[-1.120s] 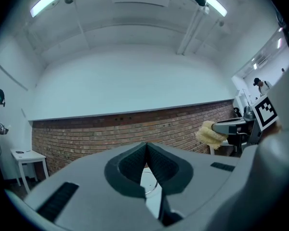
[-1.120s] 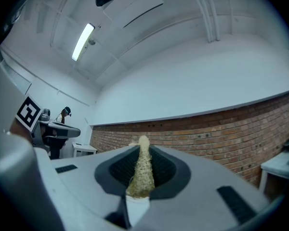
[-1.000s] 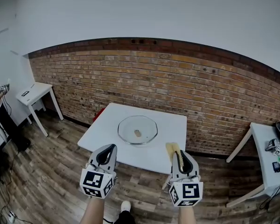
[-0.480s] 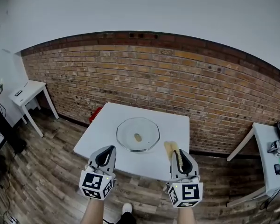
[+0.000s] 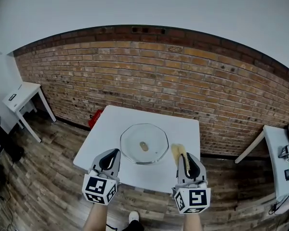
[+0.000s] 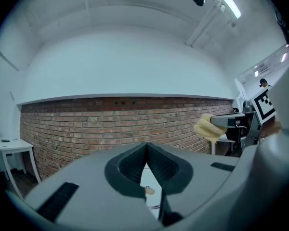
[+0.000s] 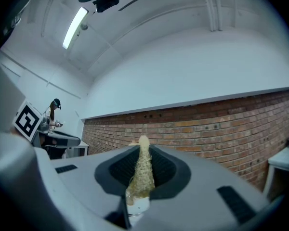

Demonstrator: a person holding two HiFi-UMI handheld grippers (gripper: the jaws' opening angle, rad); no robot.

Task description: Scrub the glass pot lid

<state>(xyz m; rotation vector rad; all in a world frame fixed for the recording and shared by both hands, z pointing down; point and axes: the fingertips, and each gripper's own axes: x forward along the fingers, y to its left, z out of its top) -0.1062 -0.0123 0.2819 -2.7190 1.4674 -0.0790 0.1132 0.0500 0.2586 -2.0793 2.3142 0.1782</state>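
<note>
While the lid (image 5: pixel 144 143) tops its table (image 5: pixel 102 143) (white), brick wall (image 5: pixel 135 76) stands behind.

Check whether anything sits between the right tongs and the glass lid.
Nothing visible does. Only bare white table lies between the right tongs, shut on a yellow scrubber, and the glass lid.

Round glass pot lid (image 5: pixel 135 141), flat on table (image 5: pixel 106 138), yellow scrubber (image 5: pixel 177 151) in right gripper (image 5: pixel 184 159)
</note>
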